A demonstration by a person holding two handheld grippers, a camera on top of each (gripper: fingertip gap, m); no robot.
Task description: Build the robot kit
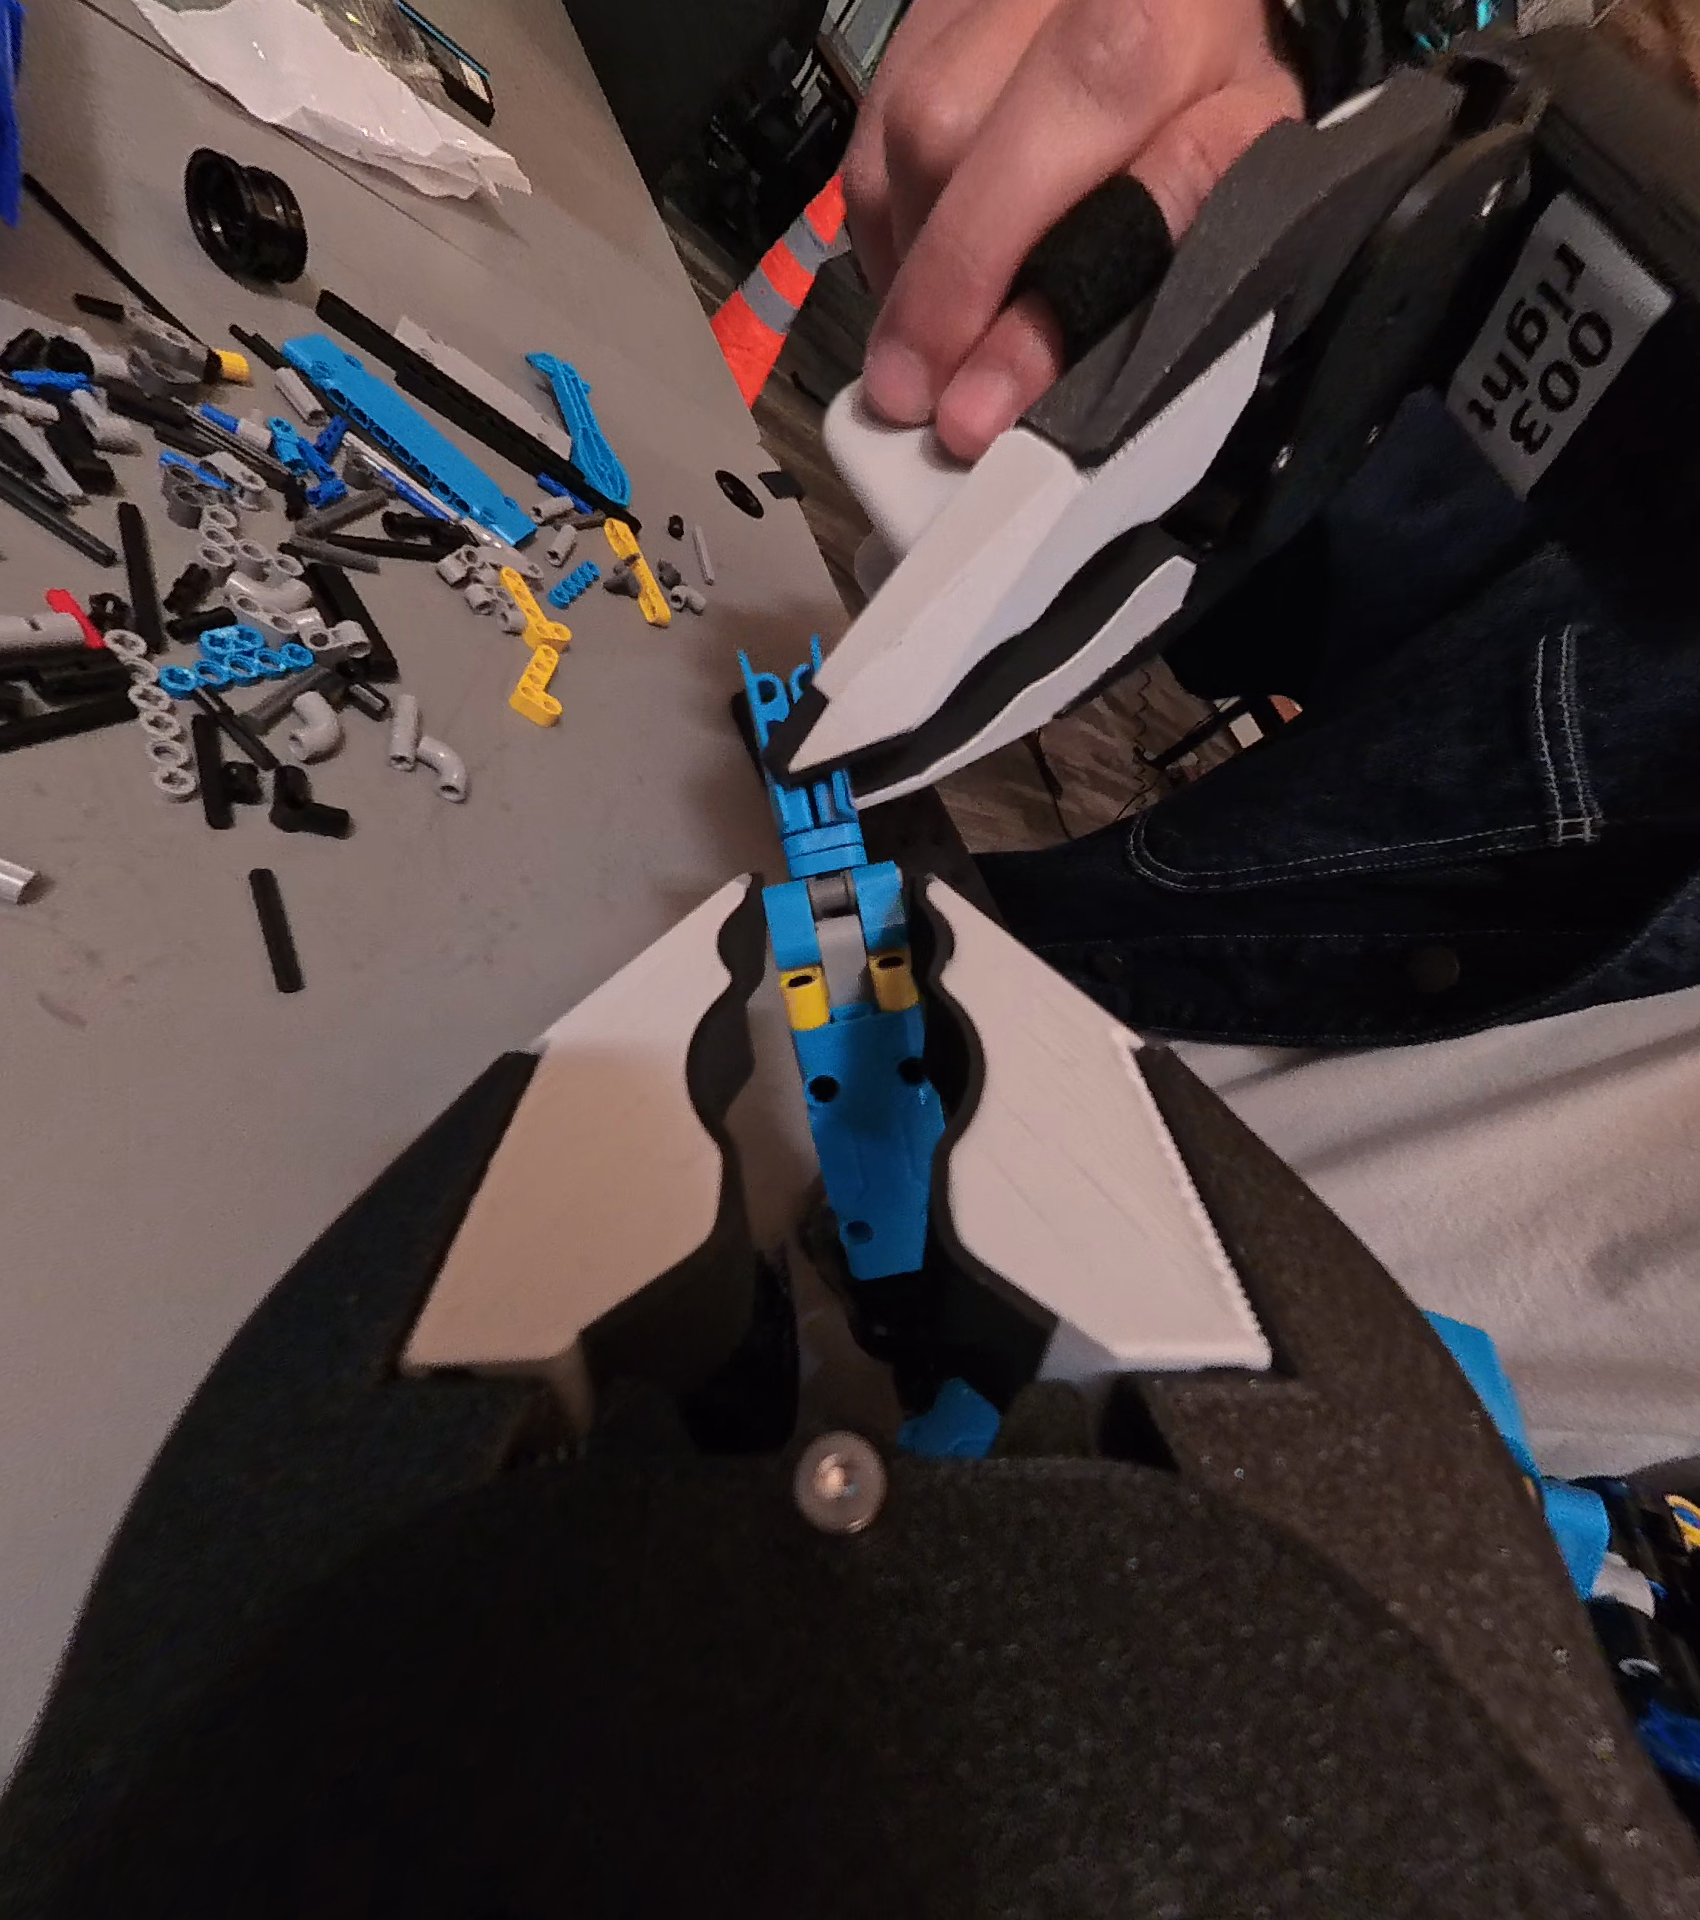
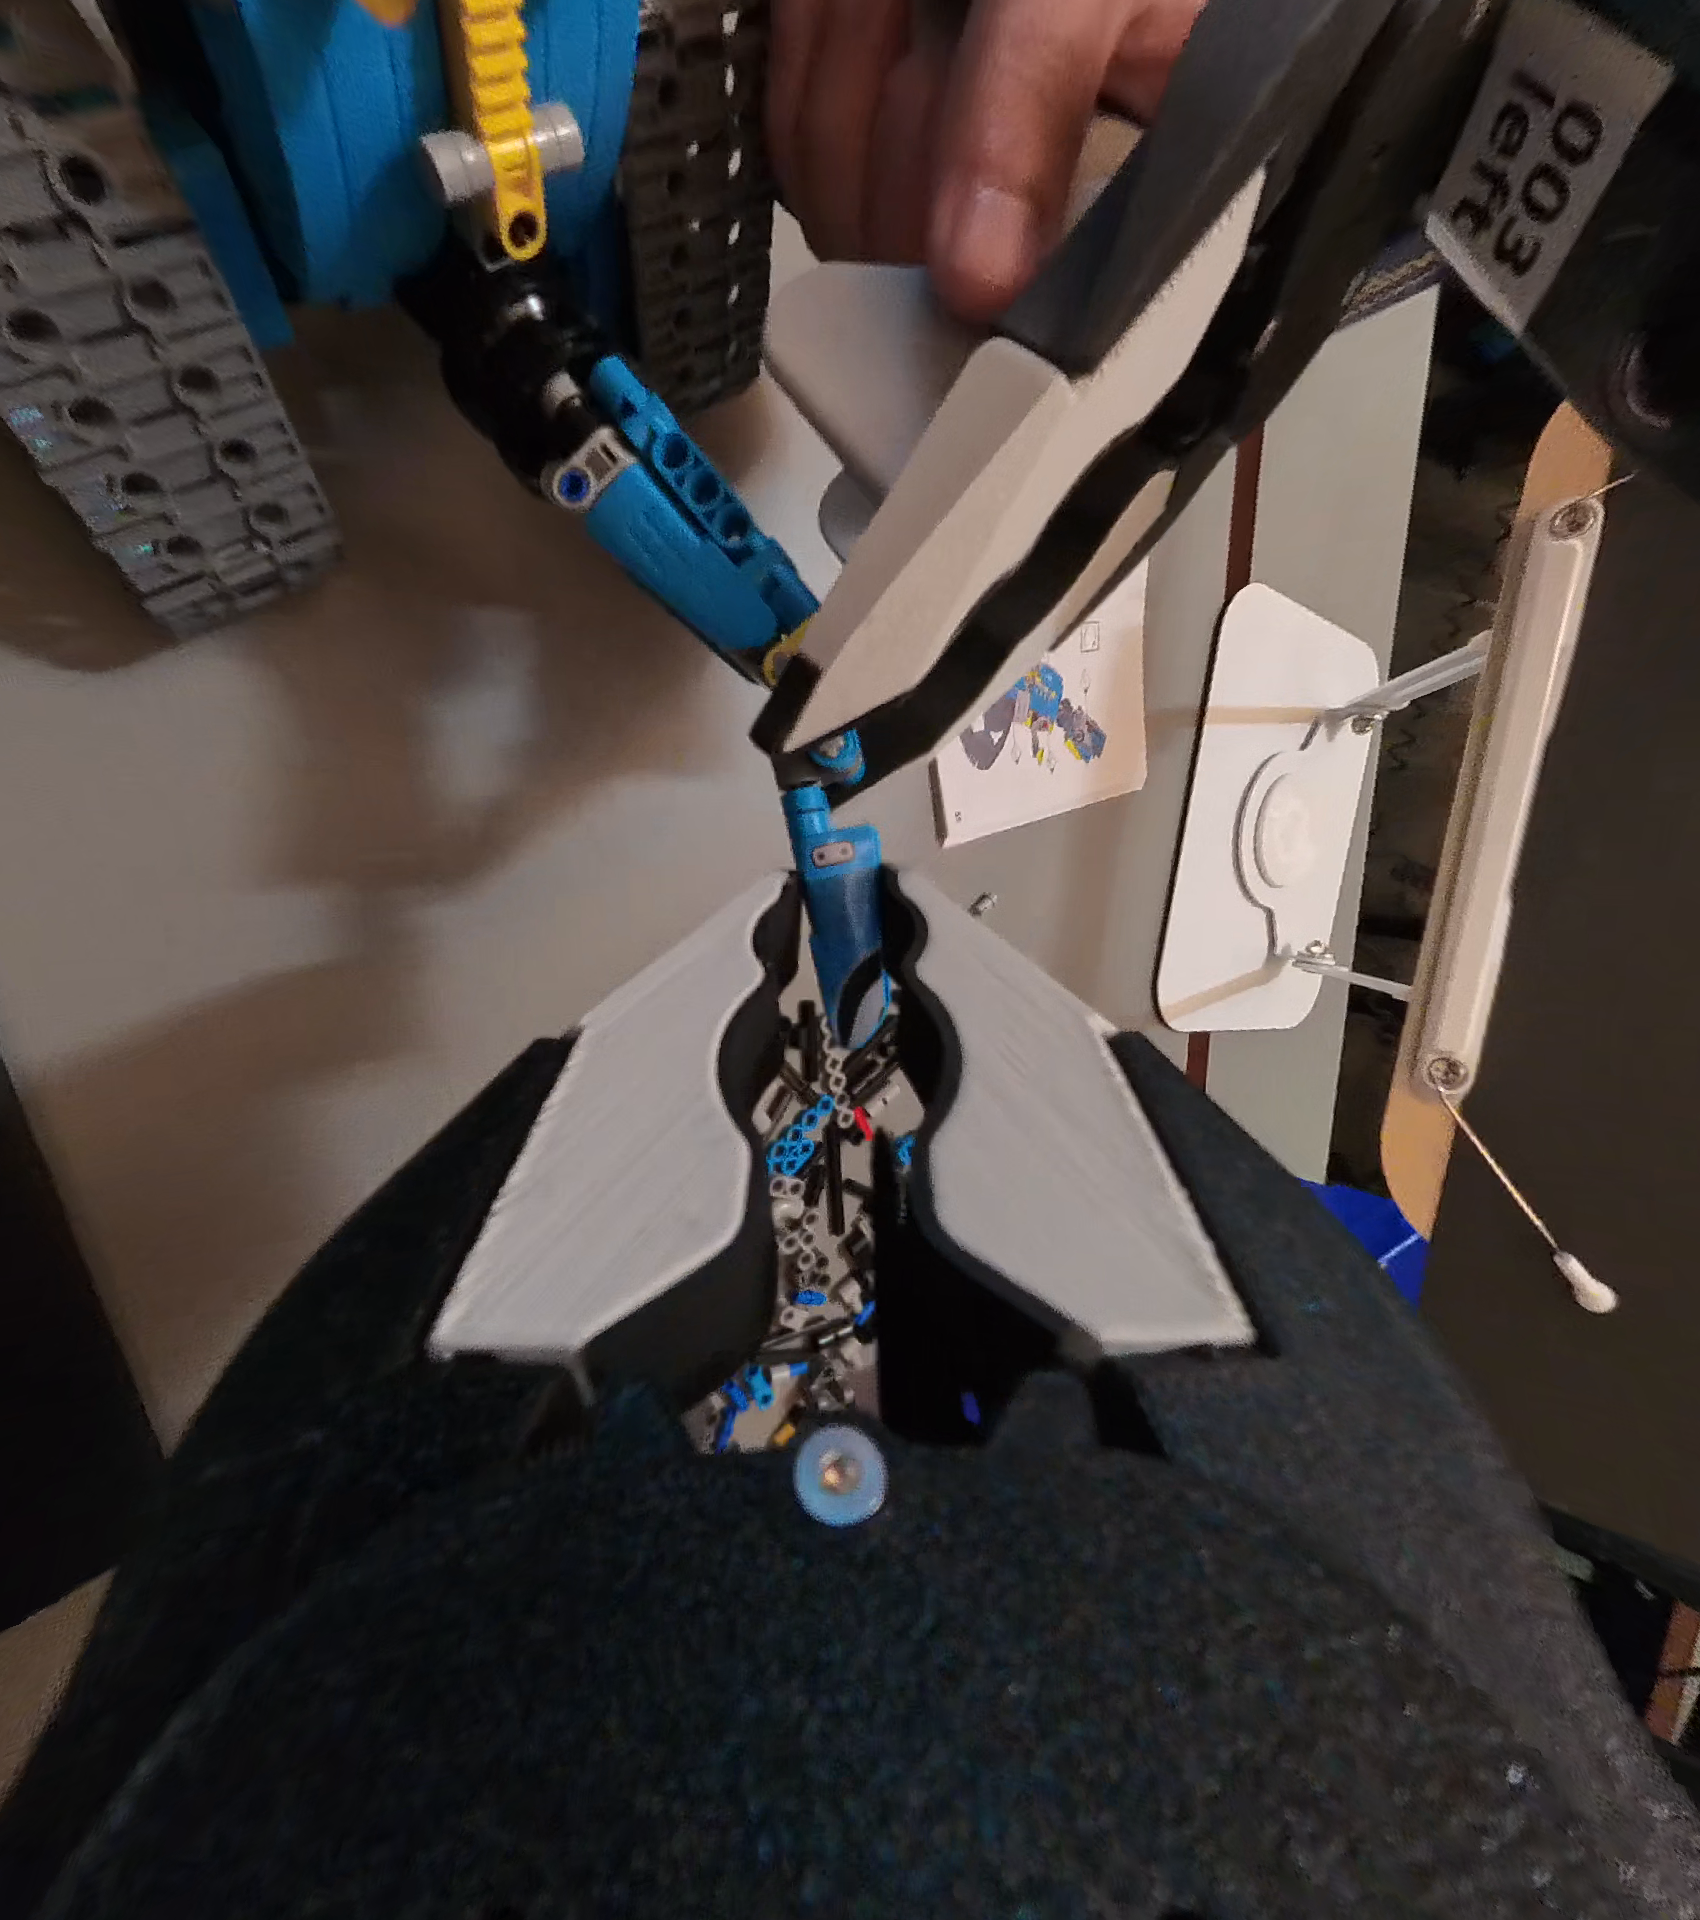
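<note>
Loose parts (image 1: 233, 582): black, grey, blue and yellow construction-toy pins and beams, scattered over the left of the grey desk (image 1: 513, 935); black wheel rim (image 1: 245, 215) at the far side.
Left tool (image 1: 838, 883): clamped on a blue arm assembly (image 1: 867, 1091) with two yellow pin ends showing; the assembly sticks forward past the fingertips.
Right tool (image 1: 804, 764): reaches in from upper right, closed on the far blue end piece (image 1: 815, 821) of that same assembly, beyond the desk edge; a hand (image 1: 1012, 177) holds it.
Tracked model (image 2: 306, 208): right wrist view, blue body, grey treads, yellow rack; the arm assembly runs down from it.
Writing: each tool carries a grey tag with raised characters; a printed instruction sheet (image 2: 1043, 727) lies on the desk.
Background: orange striped cone (image 1: 784, 281).
</note>
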